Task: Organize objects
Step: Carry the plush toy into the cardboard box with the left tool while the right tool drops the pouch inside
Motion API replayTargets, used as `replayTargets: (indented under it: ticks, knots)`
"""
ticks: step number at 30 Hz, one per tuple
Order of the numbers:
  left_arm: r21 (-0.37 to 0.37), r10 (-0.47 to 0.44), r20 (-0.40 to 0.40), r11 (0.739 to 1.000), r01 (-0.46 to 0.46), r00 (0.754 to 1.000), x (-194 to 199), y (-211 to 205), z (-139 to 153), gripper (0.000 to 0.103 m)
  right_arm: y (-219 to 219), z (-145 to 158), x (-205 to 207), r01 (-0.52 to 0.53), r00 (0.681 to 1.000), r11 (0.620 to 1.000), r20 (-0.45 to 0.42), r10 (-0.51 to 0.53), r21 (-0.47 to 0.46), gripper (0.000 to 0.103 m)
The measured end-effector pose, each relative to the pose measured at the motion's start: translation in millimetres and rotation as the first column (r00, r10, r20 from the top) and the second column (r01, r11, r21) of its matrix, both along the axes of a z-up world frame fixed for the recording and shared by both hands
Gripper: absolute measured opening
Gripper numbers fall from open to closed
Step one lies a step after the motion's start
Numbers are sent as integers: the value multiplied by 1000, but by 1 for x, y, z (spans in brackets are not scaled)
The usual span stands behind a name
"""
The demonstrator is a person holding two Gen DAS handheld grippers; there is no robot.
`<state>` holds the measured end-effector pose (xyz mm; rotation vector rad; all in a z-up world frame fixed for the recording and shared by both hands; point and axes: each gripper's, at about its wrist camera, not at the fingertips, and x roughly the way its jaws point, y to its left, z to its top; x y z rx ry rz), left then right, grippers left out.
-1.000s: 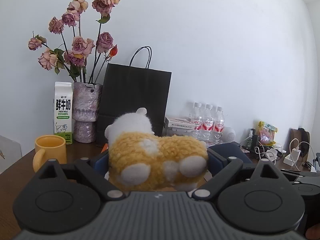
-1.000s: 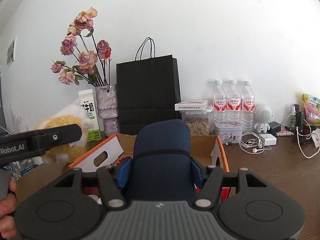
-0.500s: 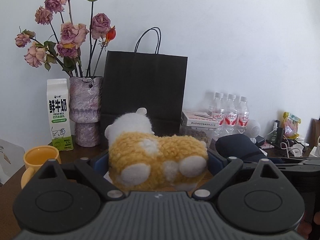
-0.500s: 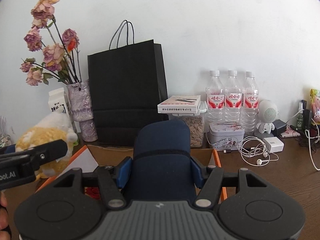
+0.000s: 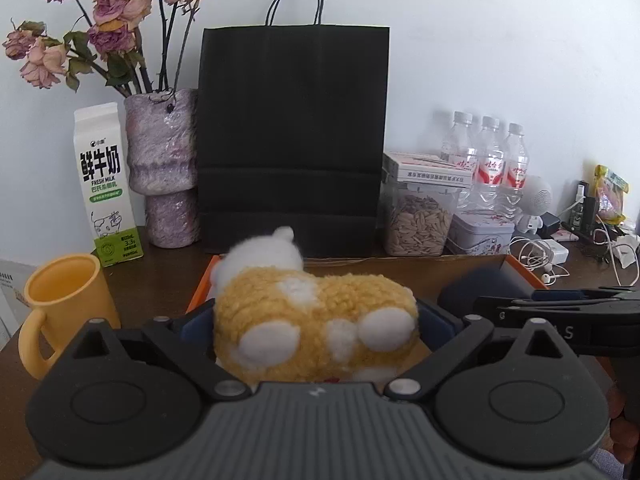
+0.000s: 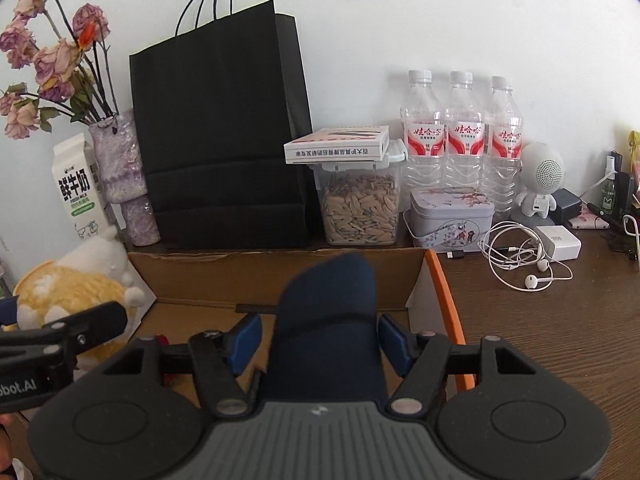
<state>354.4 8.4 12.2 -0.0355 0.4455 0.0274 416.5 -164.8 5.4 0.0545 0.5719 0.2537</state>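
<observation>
Bag, seed jar behind box.

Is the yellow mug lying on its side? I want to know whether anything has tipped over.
No. In the left wrist view the yellow mug stands upright on the table, its mouth facing up.

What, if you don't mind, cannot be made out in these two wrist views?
- cardboard box floor: left wrist view, hidden behind the plush toy.
- flowers: left wrist view, tops cut by the upper edge.
- yellow packet: right wrist view, cut by the right edge.
- flat box print: right wrist view, too small.
</observation>
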Motion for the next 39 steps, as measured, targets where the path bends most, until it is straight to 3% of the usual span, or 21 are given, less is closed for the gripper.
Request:
replayTargets:
  ticks: [1, 2, 8, 23, 39]
  knots:
    - [-2, 9, -1, 1000, -9, 1000, 0, 1, 0, 103, -1, 1, -1, 10, 1000, 1000, 5, -10, -3, 95]
    - [-4, 18, -2, 1000, -18, 1000, 0, 2, 1, 103, -1, 1, -2, 17, 1000, 1000, 11, -17, -4, 101]
    - [-26, 51, -10, 998, -51, 999, -1, 9, 4, 103, -1, 4, -5, 20, 1000, 1000, 11, -19, -8, 101]
    - [-44, 29, 12, 999, -28, 1000, -17, 9, 14, 103, -4, 18, -27, -8, 998, 1000, 65, 10, -19, 103]
    - [-38, 4, 93, 999, 0, 996, -81, 16, 17, 103, -35, 21, -106, -63, 985, 997, 154, 71, -52, 103]
